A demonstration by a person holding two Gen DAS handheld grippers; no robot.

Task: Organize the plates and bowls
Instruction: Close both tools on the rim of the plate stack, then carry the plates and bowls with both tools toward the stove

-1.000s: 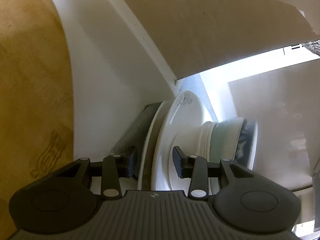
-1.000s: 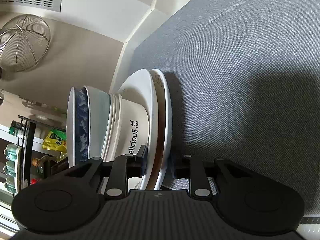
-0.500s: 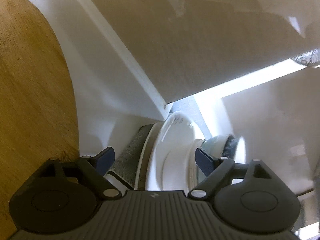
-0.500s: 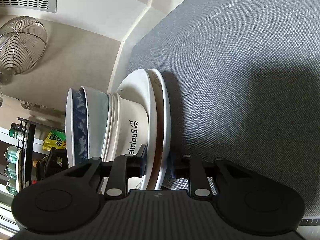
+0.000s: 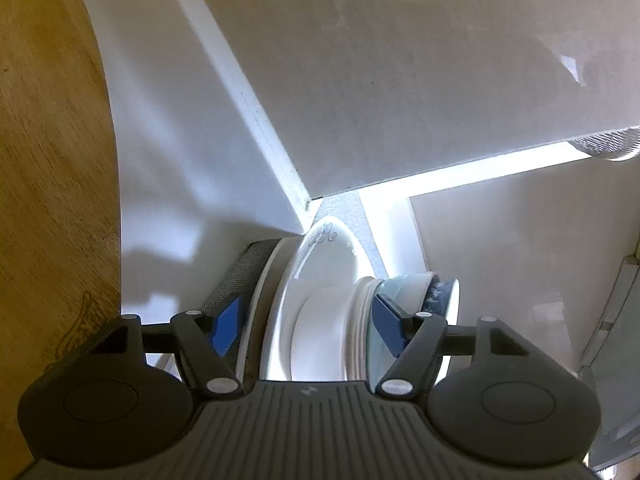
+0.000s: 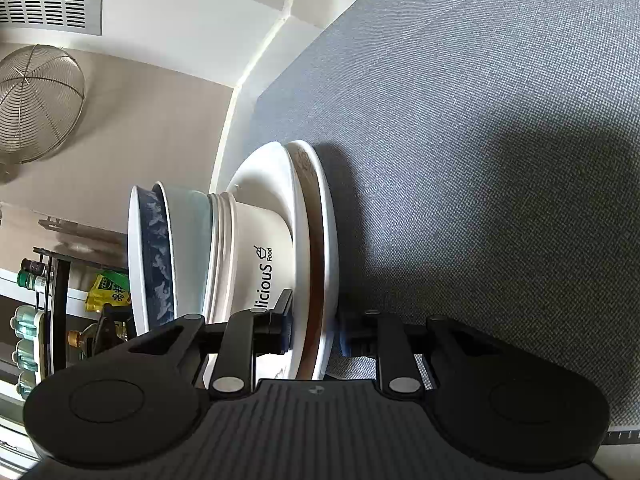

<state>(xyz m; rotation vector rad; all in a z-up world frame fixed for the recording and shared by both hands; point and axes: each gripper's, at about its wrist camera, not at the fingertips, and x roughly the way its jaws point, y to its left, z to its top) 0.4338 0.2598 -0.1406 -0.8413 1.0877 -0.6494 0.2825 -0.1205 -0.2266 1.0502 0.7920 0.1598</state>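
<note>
A stack stands on a grey mat [image 6: 480, 160]: two plates [image 6: 316, 240], a white bowl [image 6: 256, 240] printed "Delicious Food", a pale green bowl [image 6: 188, 224] and a blue patterned bowl [image 6: 154, 248]. My right gripper [image 6: 315, 332] is shut on the near rims of the two plates. In the left wrist view my left gripper [image 5: 306, 326] straddles the plates [image 5: 328, 248] and the white bowl [image 5: 324, 320]. Its jaws are closing, and its blue pads [image 5: 226, 324] stand beside the stack without clearly pressing on it.
A wire strainer [image 6: 36, 104] hangs on the wall under a vent grille [image 6: 48, 8]. A shelf with bottles [image 6: 32, 320] and a yellow packet [image 6: 108, 288] stands beyond the stack. A wooden surface [image 5: 48, 160] and a white cabinet panel [image 5: 400, 80] flank the left gripper.
My left gripper let go of the plate rims, opened wide, then narrowed around the plates and the white bowl. The right gripper kept its grip and stayed put.
</note>
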